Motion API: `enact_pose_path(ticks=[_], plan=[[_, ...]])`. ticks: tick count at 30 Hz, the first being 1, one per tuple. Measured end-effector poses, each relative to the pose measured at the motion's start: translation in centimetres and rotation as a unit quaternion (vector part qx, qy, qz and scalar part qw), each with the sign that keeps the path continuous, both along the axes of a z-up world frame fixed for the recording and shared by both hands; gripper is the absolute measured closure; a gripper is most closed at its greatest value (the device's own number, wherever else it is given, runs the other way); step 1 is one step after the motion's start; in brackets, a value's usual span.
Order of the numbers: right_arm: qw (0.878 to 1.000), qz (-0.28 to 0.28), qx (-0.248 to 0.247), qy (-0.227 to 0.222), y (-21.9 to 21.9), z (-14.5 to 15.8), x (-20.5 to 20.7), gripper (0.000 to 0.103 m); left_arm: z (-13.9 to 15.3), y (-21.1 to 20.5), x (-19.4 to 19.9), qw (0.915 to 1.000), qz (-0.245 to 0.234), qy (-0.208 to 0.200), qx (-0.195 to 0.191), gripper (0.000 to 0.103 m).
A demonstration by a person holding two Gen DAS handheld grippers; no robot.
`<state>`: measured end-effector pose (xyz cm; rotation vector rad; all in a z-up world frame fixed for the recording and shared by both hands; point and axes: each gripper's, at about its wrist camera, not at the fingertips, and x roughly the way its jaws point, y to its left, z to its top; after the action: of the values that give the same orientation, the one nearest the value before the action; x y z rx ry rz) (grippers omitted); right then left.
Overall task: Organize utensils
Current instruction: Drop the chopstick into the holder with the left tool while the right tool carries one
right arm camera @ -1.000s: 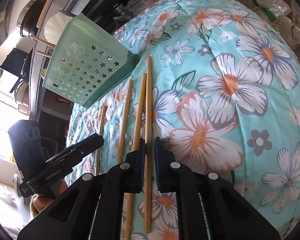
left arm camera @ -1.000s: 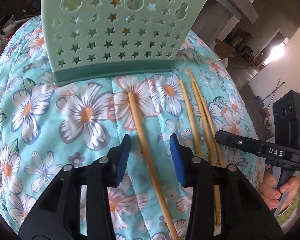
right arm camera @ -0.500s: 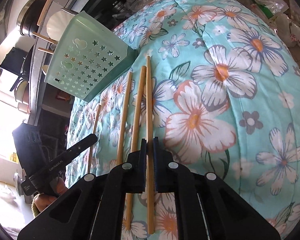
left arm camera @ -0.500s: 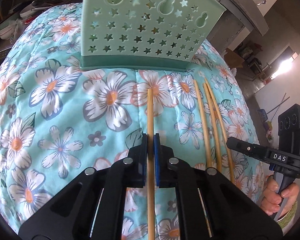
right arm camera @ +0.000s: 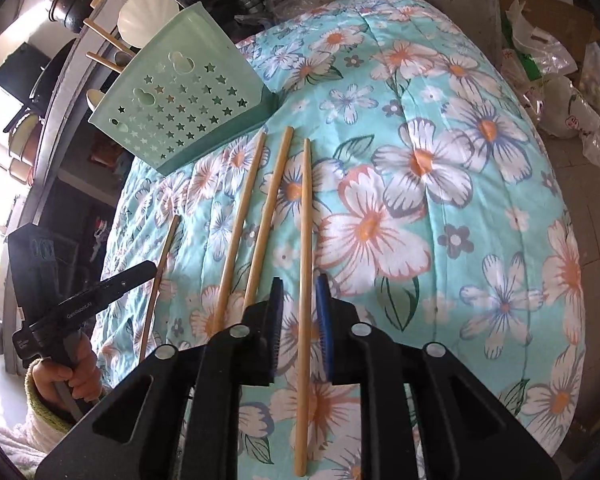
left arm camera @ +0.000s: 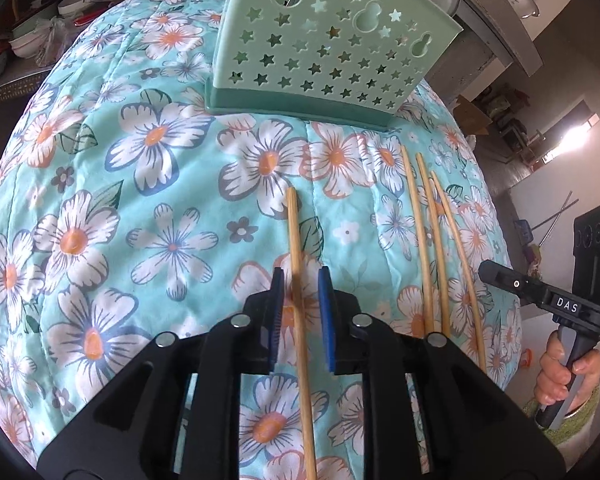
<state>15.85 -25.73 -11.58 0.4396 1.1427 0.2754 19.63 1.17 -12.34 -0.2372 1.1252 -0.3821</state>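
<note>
Several wooden chopsticks lie on a floral quilted cloth (left arm camera: 100, 220) in front of a mint-green star-holed utensil holder (left arm camera: 324, 52), which also shows in the right wrist view (right arm camera: 188, 108). My left gripper (left arm camera: 300, 280) is open, its blue pads either side of one chopstick (left arm camera: 296, 248) lying on the cloth. Three more chopsticks (left arm camera: 428, 232) lie to its right. My right gripper (right arm camera: 300, 284) is open around the rightmost chopstick (right arm camera: 306, 220), which lies on the cloth. Two chopsticks (right arm camera: 256, 208) lie left of it and a fourth (right arm camera: 160, 276) lies by the left gripper.
The cloth (right arm camera: 440, 200) covers a rounded surface that falls away at its edges. A counter with pots and dishes (right arm camera: 64, 4) stands behind the holder. Plastic bags and cardboard (right arm camera: 556, 52) lie on the floor to the right. The other hand-held gripper (left arm camera: 556, 300) shows at the right.
Both grippers were shut on their chopsticks half a second ago; now both have opened and pulled back a little. The chopsticks lie on the cloth.
</note>
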Motion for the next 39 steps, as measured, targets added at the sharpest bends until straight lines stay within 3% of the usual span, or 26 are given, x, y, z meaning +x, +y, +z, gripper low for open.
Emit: enact_pose_path(ticks=[7, 12, 21, 24, 27, 32, 39], plan=[[0.999, 0.014, -0.03, -0.014, 1.0, -0.2, 3.8, 0.082, 1.0, -0.8, 2.4, 0.9989, -0.029, -0.009, 0.037, 0.082], [0.999, 0.02, -0.035, -0.009, 1.2, -1.1, 5.8, 0.082, -0.1, -3.0, 4.8, 0.9972, -0.05, 0.011, 0.055, 0.082], [0.999, 0.029, -0.04, -0.014, 1.6, -1.7, 7.9, 0.082, -1.6, -4.8, 5.8, 0.9941, -0.059, 0.021, 0.089, 0.083], [0.998, 0.027, -0.048, -0.013, 1.8, -2.2, 8.7, 0.087, -1.8, -5.6, 6.0, 0.9938, -0.051, 0.016, 0.098, 0.088], [0.999, 0.017, -0.049, -0.016, 1.7, -2.6, 9.0, 0.096, -2.0, -5.5, 6.0, 0.9942, -0.042, 0.008, 0.099, 0.095], [0.999, -0.006, -0.02, -0.025, 0.7, -2.0, 8.4, 0.097, -1.9, -4.9, 5.9, 0.995, -0.034, 0.0, 0.094, 0.097], [0.997, -0.023, 0.023, -0.063, -0.7, 2.0, 6.2, 0.097, 0.8, -2.0, 4.6, 0.9979, -0.018, -0.022, 0.058, 0.097]])
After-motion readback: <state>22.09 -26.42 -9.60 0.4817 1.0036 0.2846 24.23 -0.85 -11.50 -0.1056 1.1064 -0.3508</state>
